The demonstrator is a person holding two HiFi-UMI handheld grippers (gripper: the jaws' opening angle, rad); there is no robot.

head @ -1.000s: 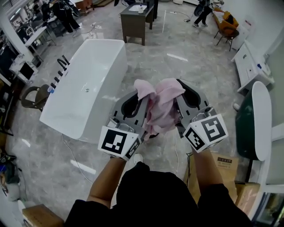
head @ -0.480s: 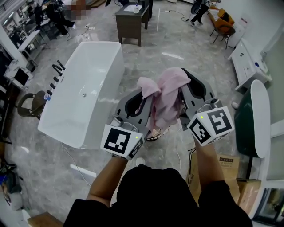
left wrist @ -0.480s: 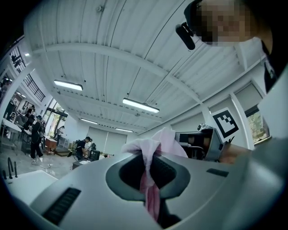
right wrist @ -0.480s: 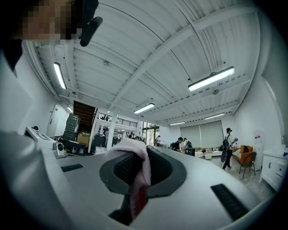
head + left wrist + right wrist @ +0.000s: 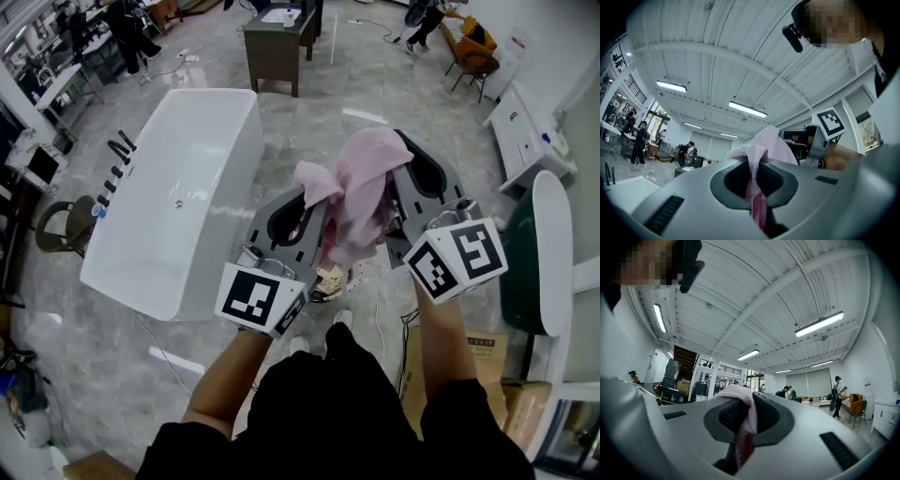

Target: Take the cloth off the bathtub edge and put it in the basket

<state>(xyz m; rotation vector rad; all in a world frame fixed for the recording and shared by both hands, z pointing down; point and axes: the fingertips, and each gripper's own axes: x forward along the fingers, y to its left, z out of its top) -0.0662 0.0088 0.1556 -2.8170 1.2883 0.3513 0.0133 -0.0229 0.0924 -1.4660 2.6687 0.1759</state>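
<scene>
Clamping one pink cloth [image 5: 361, 178] in clenched jaws, the left gripper [image 5: 311, 208] and right gripper [image 5: 392, 178] were held tilted upward, forearms outstretched.

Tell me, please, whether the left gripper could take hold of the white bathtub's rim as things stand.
Probably not: the left gripper is shut on the pink cloth, as is the right gripper, so its jaws are taken. Nothing visibly blocks the way to the white bathtub.

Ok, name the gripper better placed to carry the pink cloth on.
Right, narrowly: both the left gripper and right gripper are shut on the cloth, but its bulk drapes over the right one.
</scene>
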